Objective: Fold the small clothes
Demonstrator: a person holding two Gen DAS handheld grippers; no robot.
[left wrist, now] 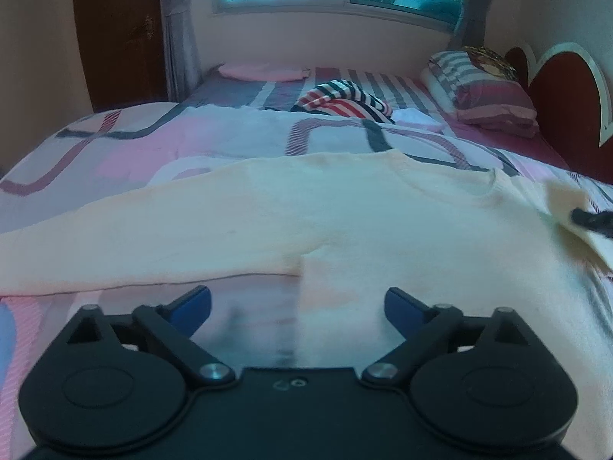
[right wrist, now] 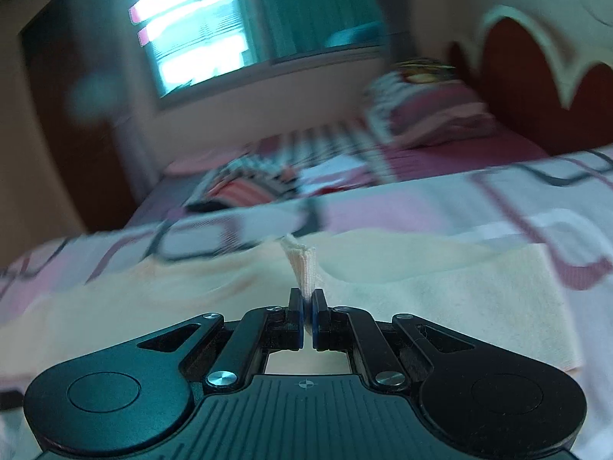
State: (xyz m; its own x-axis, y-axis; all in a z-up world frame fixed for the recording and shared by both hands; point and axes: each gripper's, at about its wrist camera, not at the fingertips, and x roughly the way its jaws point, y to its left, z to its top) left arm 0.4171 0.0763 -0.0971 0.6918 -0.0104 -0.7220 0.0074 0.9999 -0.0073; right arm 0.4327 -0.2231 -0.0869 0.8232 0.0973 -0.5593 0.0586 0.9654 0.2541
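Observation:
A cream long-sleeved top (left wrist: 306, 222) lies spread flat on the patterned bedspread (left wrist: 214, 134). My left gripper (left wrist: 298, 306) is open and empty, low over the top's near edge by the armpit, one sleeve stretching left. My right gripper (right wrist: 307, 303) is shut on a pinched ribbed edge of the cream top (right wrist: 302, 268), lifted a little off the bed. Its dark tip (left wrist: 592, 221) shows at the right edge of the left wrist view, holding a raised fold of the top.
A crumpled striped garment (left wrist: 345, 101) and a white cloth (left wrist: 415, 119) lie further back. Pillows (left wrist: 486, 92) lean on the red heart-shaped headboard (left wrist: 563, 96) at right. A pink folded item (left wrist: 264, 72) lies by the far wall under the window.

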